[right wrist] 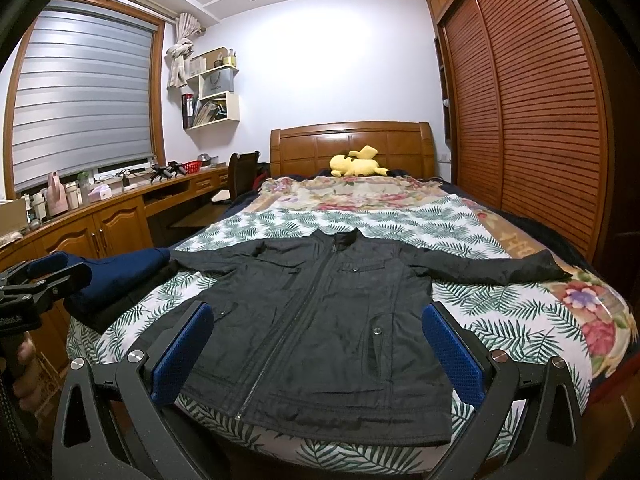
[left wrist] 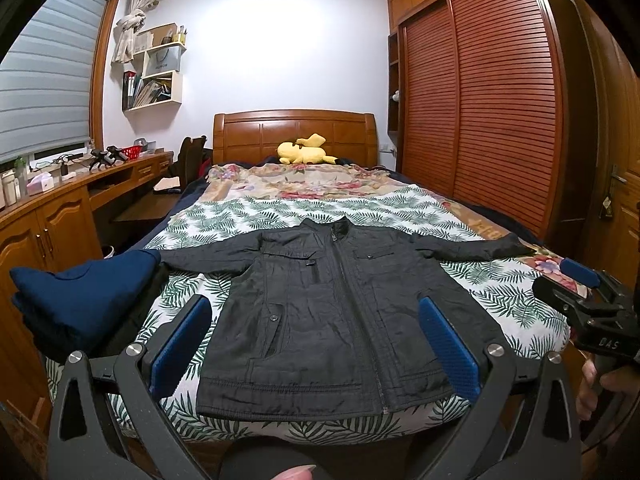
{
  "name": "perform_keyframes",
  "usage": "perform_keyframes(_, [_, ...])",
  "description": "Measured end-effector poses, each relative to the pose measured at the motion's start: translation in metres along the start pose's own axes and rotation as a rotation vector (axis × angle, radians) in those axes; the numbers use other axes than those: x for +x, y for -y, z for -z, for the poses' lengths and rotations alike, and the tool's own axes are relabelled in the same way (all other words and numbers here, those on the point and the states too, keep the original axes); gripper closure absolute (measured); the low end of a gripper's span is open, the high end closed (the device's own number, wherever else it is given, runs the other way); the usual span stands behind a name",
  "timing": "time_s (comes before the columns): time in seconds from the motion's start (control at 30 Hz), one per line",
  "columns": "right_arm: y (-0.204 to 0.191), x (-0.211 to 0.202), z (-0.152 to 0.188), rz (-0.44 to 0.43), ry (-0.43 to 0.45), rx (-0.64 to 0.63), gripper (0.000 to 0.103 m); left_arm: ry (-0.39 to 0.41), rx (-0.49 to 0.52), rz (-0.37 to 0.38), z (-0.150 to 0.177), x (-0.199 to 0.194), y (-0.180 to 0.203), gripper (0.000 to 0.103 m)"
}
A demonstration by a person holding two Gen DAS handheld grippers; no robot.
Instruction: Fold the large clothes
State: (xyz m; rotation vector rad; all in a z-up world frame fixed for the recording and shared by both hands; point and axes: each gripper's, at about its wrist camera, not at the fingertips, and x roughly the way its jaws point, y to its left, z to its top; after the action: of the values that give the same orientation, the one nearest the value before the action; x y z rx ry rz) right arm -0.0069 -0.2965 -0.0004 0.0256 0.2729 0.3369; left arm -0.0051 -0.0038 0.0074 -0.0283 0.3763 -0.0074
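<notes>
We cannot see where the jacket's [left wrist: 320, 320] left-hand sleeve ends, since its cuff runs under the navy folded clothes [left wrist: 84, 300] at the bed's edge, and what dark garment lies beneath that pile stays unclear. In the left wrist view the right gripper [left wrist: 580, 280] is cut off by the picture's right edge, so we cannot tell how its jaws stand, and of the hand [left wrist: 600, 388] holding it only a few fingers show. The items on the desk [right wrist: 120, 196] and in the wall shelves [right wrist: 212, 88] are too small for us to tell apart, and a fingertip [left wrist: 296, 473] is cropped at the bottom edge.
</notes>
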Motion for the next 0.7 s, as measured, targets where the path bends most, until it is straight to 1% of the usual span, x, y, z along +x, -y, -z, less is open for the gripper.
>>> perform_keyframes(0.5, [-0.001, 0.001, 0.0, 0.0, -0.002, 0.0, 0.0, 0.004, 0.013, 0.01, 0.003, -0.004, 0.007, 0.0])
perform_keyframes(0.6, [0.0, 0.006, 0.001, -0.006, -0.01, -0.001, 0.0, -0.006, 0.01, 0.008, 0.005, 0.0, 0.005, 0.0])
perform_keyframes(0.7, [0.001, 0.016, 0.005, -0.017, -0.03, -0.002, 0.0, -0.033, 0.006, -0.003, 0.01, 0.013, 0.001, 0.0])
